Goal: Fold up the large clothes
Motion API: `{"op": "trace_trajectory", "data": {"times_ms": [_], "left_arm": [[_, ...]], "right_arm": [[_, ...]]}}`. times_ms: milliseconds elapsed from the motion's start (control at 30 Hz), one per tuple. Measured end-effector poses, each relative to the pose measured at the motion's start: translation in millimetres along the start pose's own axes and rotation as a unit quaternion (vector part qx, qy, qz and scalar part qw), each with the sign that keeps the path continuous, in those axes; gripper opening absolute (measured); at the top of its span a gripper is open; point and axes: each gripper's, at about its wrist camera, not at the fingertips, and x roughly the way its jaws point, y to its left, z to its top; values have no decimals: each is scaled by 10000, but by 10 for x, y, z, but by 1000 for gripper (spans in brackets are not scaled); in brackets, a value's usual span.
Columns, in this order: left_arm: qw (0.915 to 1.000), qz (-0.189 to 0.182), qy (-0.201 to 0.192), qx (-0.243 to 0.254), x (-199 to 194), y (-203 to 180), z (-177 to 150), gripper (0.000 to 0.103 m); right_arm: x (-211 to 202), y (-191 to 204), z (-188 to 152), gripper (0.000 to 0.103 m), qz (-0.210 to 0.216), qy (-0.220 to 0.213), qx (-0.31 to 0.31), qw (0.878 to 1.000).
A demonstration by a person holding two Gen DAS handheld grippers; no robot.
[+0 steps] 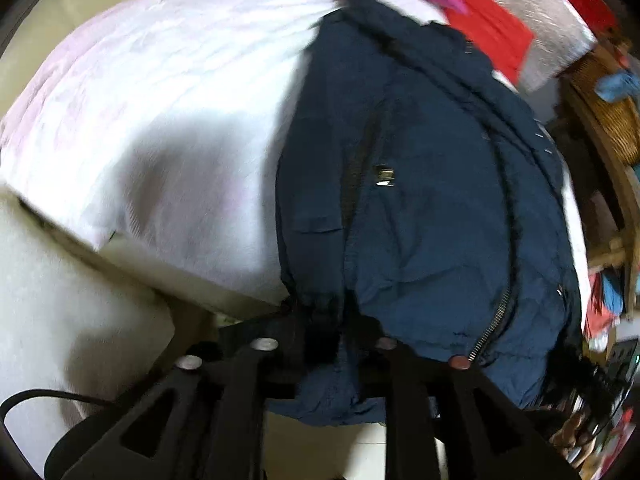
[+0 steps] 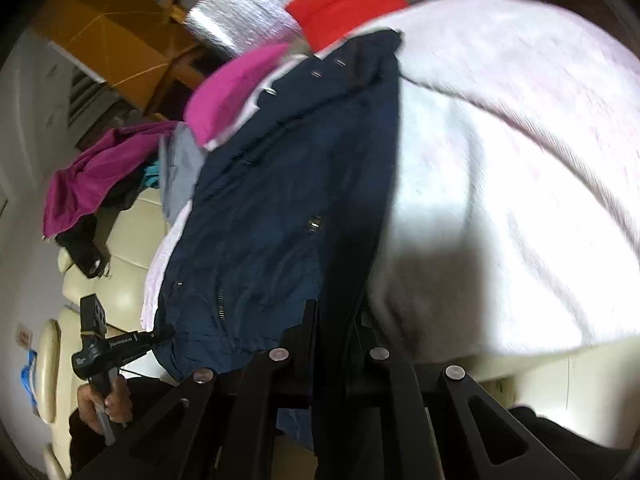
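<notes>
Lying on a white sheet (image 1: 168, 128), the navy jacket (image 1: 420, 200) shows a small unreadable label (image 1: 384, 178); right hand-held gripper (image 2: 336, 320) clamps its hem, left hand-held gripper (image 1: 320, 344) parted around it.

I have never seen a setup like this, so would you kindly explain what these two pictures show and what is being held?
There is no robot here. A person holds a hand-held gripper in each hand, and each carries a fisheye camera looking along its two black fingers, hence the rounded, distorted edges.

The left wrist view shows the left hand-held gripper at the hem of a navy jacket. The hem lies between its fingers, but whether they press on it is not clear. The right wrist view shows the right hand-held gripper shut on the jacket's other hem corner, and that view also catches the person's left hand on its handle.

The jacket lies on a pale pink sheet over a cream sofa. Behind it sit magenta and red clothes.
</notes>
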Motion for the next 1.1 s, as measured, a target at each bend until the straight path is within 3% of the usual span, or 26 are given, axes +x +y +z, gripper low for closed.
{"op": "trace_trajectory", "data": {"times_ms": [67, 100, 133, 167, 200, 267, 300, 333, 400, 433, 500, 733, 867, 1100], "left_arm": [[9996, 89, 197, -193, 86, 51, 21, 60], [9994, 60, 266, -226, 109, 69, 34, 69], [9992, 43, 313, -238, 128, 73, 45, 71], [9991, 58, 363, -228, 159, 68, 61, 72], [9990, 82, 392, -211, 187, 53, 71, 72], [9990, 101, 433, -108, 273, -37, 89, 71], [9990, 101, 434, -32, 291, -70, 88, 71], [9990, 107, 424, 62, 301, -108, 82, 69], [9986, 140, 359, 375, 283, -224, 58, 37], [9982, 165, 310, 485, 262, -257, 49, 31], [9978, 35, 217, 628, 200, -289, 51, 19], [9938, -965, -138, 542, -200, -213, 283, 13], [9828, -1738, -527, 347, -555, -198, 553, 11], [9682, -2379, -775, -86, -599, -287, 987, 10]], "right_arm": [[47, -75, 18, 21, 34, 161, 221, 9996], [76, -119, 28, 39, 25, 231, 329, 9992], [97, -151, 28, 69, 22, 290, 397, 9988], [133, -169, 25, 78, 34, 352, 449, 9984], [166, -171, 21, 78, 48, 363, 432, 9984], [220, -99, -10, 73, -5, 440, 194, 9988], [268, -50, -36, 59, -107, 552, 15, 9984], [312, -8, -71, 38, -252, 653, -138, 9975], [312, 49, -96, 29, -479, 626, -384, 9961], [278, 81, -99, 25, -433, 597, -432, 9963], [155, 139, -99, 21, -177, 416, -504, 9977], [-387, 327, 78, 16, 1202, -615, -663, 9886], [-500, 411, 231, 15, 1528, -1023, -558, 9814], [-604, 487, 696, 11, 1596, -1510, -419, 9747]]}}
